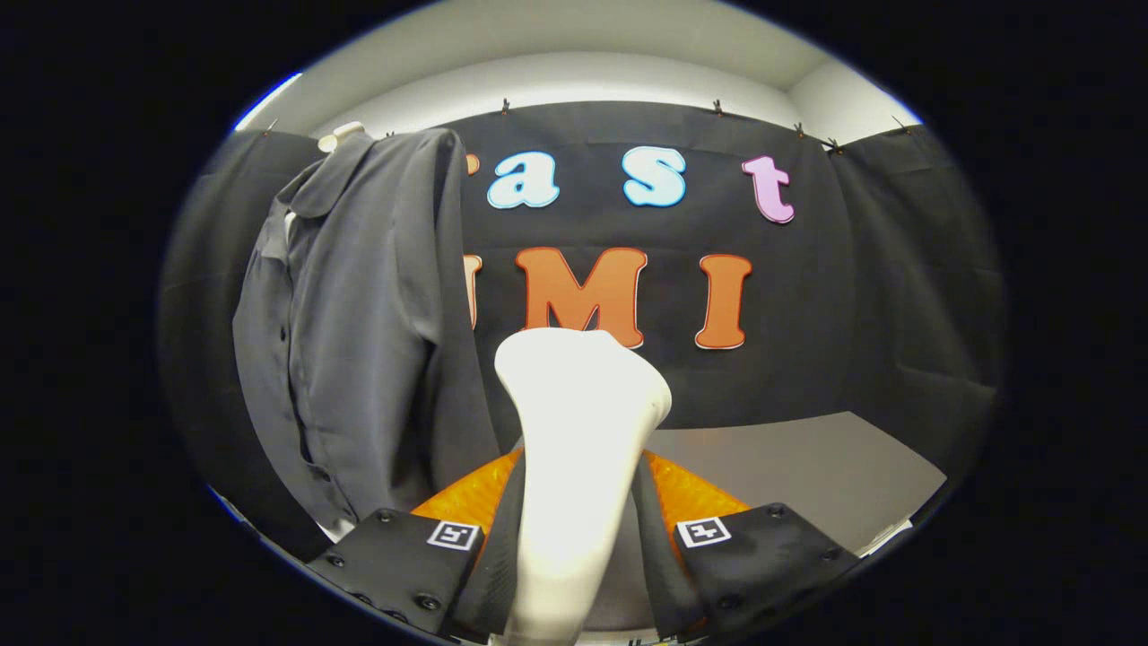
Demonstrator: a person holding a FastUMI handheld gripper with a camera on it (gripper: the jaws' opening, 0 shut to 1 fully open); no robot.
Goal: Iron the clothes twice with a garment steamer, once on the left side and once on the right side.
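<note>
Around you the booth is draped in matte black cloth, clipped along its top edge below a pale wall, and a smooth grey table runs from the foot of the cloth toward you. Your tongs are clamped on the garment steamer: its smooth white plastic body rises between the two fingers, both pressing its sides, and widens into a rounded, flattened head just ahead of them. Each finger carries a small square black-and-white marker on its top face, with ribbed pads inside against the steamer. You can read no brand on the steamer. Just beyond the head, toward the left finger's side, the dark grey shirt hangs upright on a white hanger, its soft woven cloth falling in long folds, with a flat collar and a row of small buttons. The steamer head sits near the shirt's inner edge; you cannot tell whether they touch. Open table lies beyond the right finger.
</note>
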